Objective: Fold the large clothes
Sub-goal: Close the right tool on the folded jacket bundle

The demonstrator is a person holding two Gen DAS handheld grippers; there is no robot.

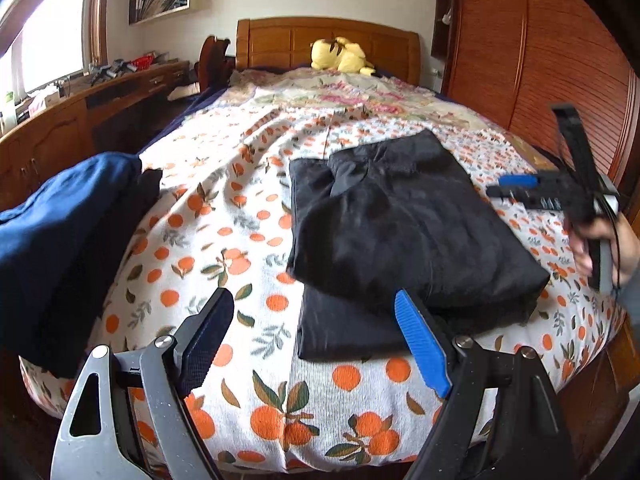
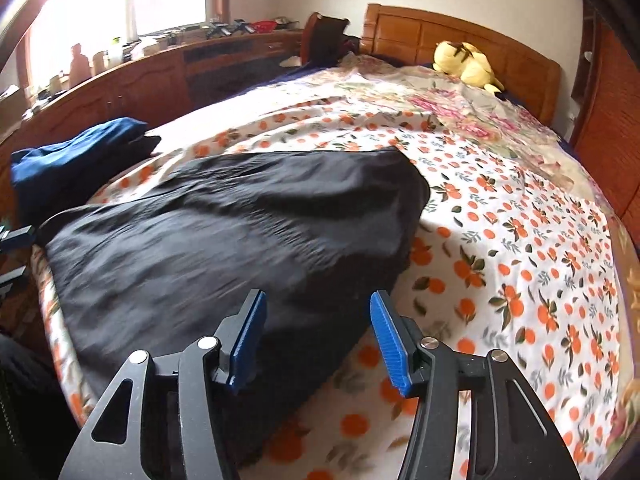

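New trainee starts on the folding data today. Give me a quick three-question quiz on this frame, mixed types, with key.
1. True or false: the black garment lies spread out flat in a single layer on the orange-print bedspread.
2. Multiple choice: what sits at the headboard? A) a yellow plush toy B) a laptop C) a stack of books
3. Fill in: the blue garment lies at the bed's ___ edge in the left wrist view.

Key
1. False: it is folded, with layers stacked. Neither the left gripper nor the right gripper holds it.
2. A, the yellow plush toy.
3. Left.
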